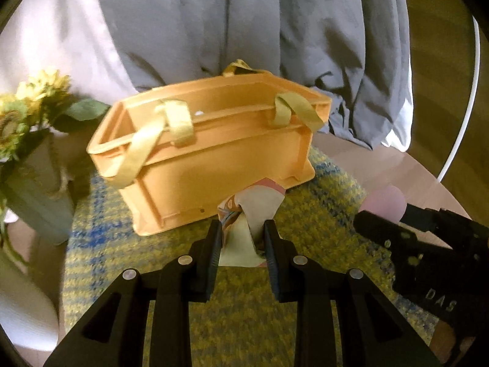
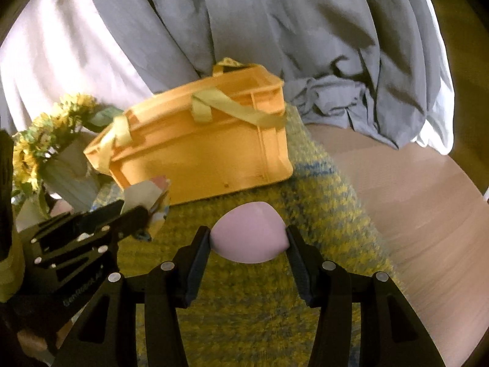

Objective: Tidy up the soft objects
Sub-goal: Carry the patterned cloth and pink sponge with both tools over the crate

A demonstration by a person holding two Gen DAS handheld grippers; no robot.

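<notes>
An orange plastic basket point(image 1: 214, 159) with yellow ribbon handles point(image 1: 180, 122) stands on a yellow-and-blue woven mat point(image 1: 321, 220); the right wrist view shows the basket point(image 2: 201, 150) too. My left gripper point(image 1: 243, 229) is shut on a crumpled cream, pink and patterned cloth point(image 1: 247, 214), held just in front of the basket's near wall. My right gripper point(image 2: 249, 238) is shut on a soft pink egg-shaped sponge point(image 2: 249, 234), lifted above the mat point(image 2: 275, 290). The left gripper with the cloth point(image 2: 146, 195) shows at the left of the right wrist view. The sponge point(image 1: 386, 198) peeks out at the right of the left wrist view.
A pale vase of yellow artificial flowers point(image 1: 27, 122) stands left of the basket. Grey and white draped fabric point(image 1: 244, 24) hangs behind it. The mat lies on a round light wooden table point(image 2: 428, 198), whose edge curves off to the right.
</notes>
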